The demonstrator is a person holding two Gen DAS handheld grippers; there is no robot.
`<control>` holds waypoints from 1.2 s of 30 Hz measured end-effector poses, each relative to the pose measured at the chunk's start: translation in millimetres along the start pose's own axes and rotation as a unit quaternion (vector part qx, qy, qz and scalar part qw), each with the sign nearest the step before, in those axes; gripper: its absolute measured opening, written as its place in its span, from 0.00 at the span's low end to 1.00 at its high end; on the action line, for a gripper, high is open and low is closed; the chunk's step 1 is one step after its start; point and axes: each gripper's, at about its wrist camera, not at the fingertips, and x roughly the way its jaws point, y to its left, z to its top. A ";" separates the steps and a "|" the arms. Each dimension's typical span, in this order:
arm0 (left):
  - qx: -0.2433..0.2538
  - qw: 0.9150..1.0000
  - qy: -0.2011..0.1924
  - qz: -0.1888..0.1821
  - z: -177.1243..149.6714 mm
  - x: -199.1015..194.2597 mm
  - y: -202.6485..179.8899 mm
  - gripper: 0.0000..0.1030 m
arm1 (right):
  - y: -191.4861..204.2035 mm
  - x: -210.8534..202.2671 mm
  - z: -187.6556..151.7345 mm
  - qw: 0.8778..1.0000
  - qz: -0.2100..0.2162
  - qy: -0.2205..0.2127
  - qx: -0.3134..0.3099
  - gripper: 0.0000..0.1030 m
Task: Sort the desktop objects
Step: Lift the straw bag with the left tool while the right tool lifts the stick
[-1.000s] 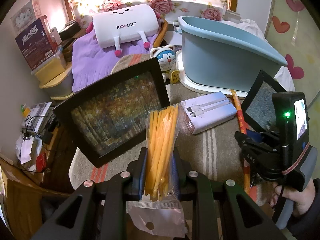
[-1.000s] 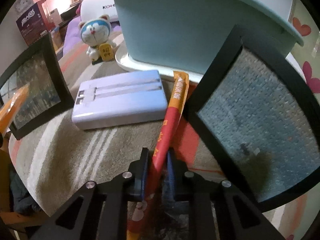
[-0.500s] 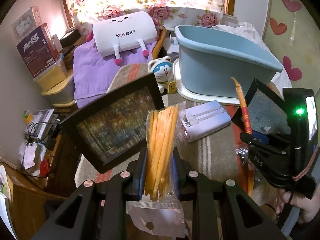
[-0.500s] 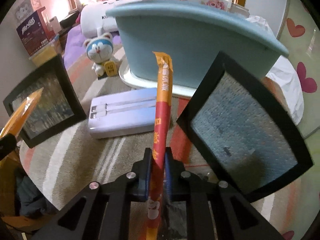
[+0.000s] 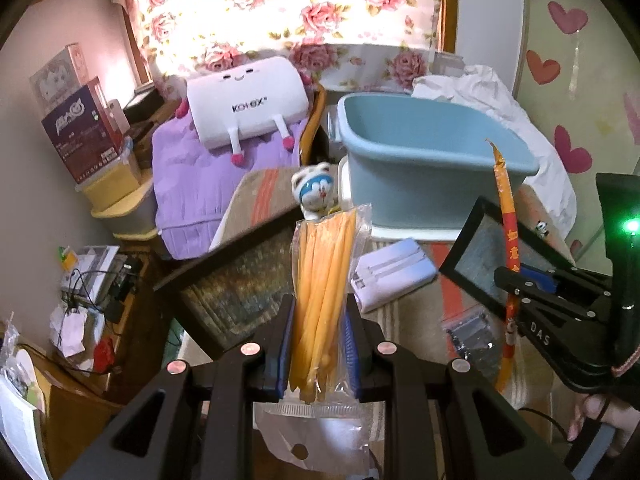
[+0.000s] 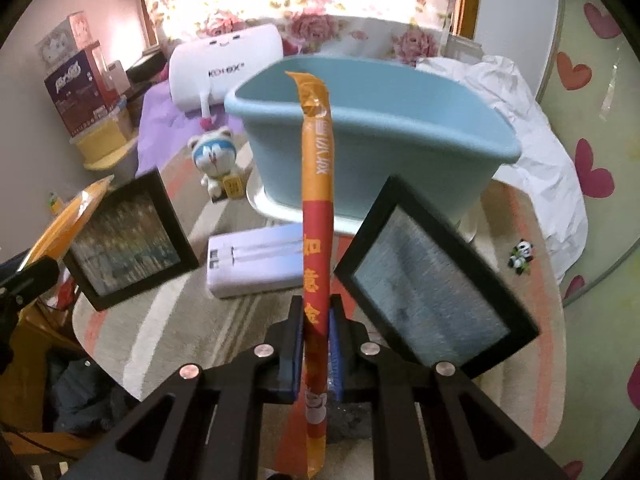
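The left tool point(image 5: 318, 354) is clamping a clear packet of orange sticks point(image 5: 322, 292) between its blue pads, the packet standing up out of the closed jaws and its flap hanging below them. The right tool point(image 6: 316, 350) is pinching a long red-and-orange stick pack point(image 6: 318, 216) near its lower part, jaws drawn tight on it, the pack rising nearly upright with its crimped tip bent over. From the left wrist view that right tool point(image 5: 516, 304) is showing at the right edge with a hand point(image 5: 600, 420) on its grip and a green light glowing on it. Both loads are hanging clear above the surface point(image 6: 160, 320), which is wearing a striped cloth.

Beyond the left tool, a dark picture frame point(image 5: 236, 280) is lying tilted on the cloth. A pale blue power bank point(image 6: 256, 266) is lying flat between it and a second black frame point(image 6: 432, 288), which is leaning at an angle just right of the stick pack. A small clear bag point(image 5: 470, 330) is lying near the right tool. Behind the power bank a blue tub point(image 6: 372, 136) is sitting on a white tray point(image 6: 272, 204), open side up, straight ahead of both tools. A cat figurine point(image 6: 216, 160) is standing left of the tub. A tiny panda toy point(image 6: 522, 254) is lying far right. Farther back, a white plush point(image 5: 246, 102) is resting on a purple blanket point(image 5: 200, 200), with boxes point(image 5: 76, 128) stacked at the left wall.
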 end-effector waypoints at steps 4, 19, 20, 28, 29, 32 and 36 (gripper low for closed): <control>0.004 1.000 -0.015 -0.003 9.6 -19.3 -3.2 0.23 | -3.7 -25.2 9.9 1.000 -0.001 -0.016 0.003 0.11; 0.001 1.000 -0.021 -0.017 38.4 -74.4 -22.2 0.23 | -39.2 -116.7 31.3 0.999 -0.022 -0.041 0.024 0.11; -0.001 1.000 -0.019 -0.019 39.6 -77.5 -23.4 0.23 | -42.3 -122.4 31.6 0.999 -0.022 -0.042 0.026 0.11; -0.005 0.999 -0.007 -0.035 47.8 -99.3 -34.4 0.23 | -53.6 -164.8 34.3 0.997 -0.021 -0.063 0.027 0.11; -0.004 0.999 -0.010 -0.036 48.7 -102.1 -35.4 0.23 | -54.2 -167.8 34.5 0.997 -0.020 -0.065 0.026 0.11; -0.001 0.999 -0.016 -0.033 51.8 -109.3 -38.2 0.23 | -56.5 -177.8 35.9 0.997 -0.017 -0.071 0.027 0.11; 0.002 0.999 -0.021 -0.036 55.7 -115.6 -42.0 0.23 | -59.8 -186.0 37.3 0.997 -0.014 -0.075 0.028 0.11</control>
